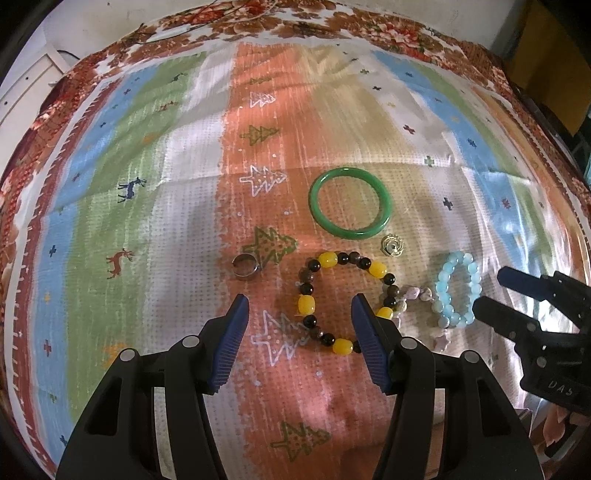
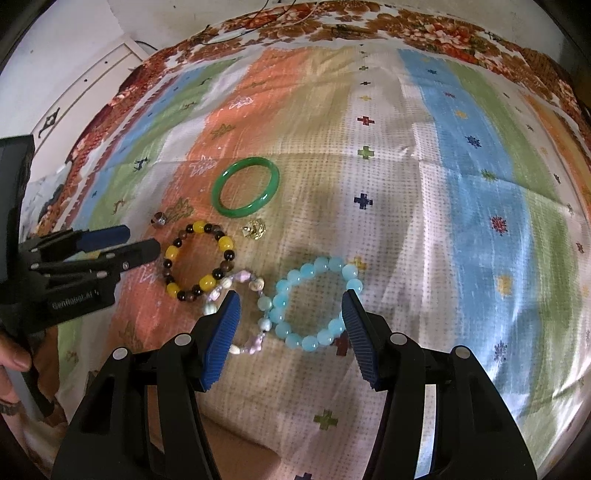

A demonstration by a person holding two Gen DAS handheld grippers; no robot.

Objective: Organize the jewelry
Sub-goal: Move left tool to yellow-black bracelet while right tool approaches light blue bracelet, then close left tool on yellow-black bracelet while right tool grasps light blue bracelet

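Several pieces lie on the striped cloth [image 1: 147, 221]. A yellow-and-dark bead bracelet [image 1: 306, 304] sits just ahead of my left gripper [image 1: 301, 306], which hovers open over it, its right finger covering the bracelet's right side. Beyond are a green bangle [image 1: 354, 233], a silver ring [image 1: 243, 266] and a small gold piece [image 1: 392, 245]. My right gripper [image 2: 291, 306] is open above a light blue bead bracelet [image 2: 314, 343], with a pink stone bracelet [image 2: 251, 284] by its left finger. Nothing is held.
The cloth [image 2: 461, 184] lies over a floral bedspread [image 2: 424, 29]. White furniture [image 2: 74, 92] stands at the far left. The left gripper [image 2: 142, 240] reaches in from the left, with a hand [image 2: 11, 354] on its handle. The right gripper [image 1: 491, 291] reaches in from the right.
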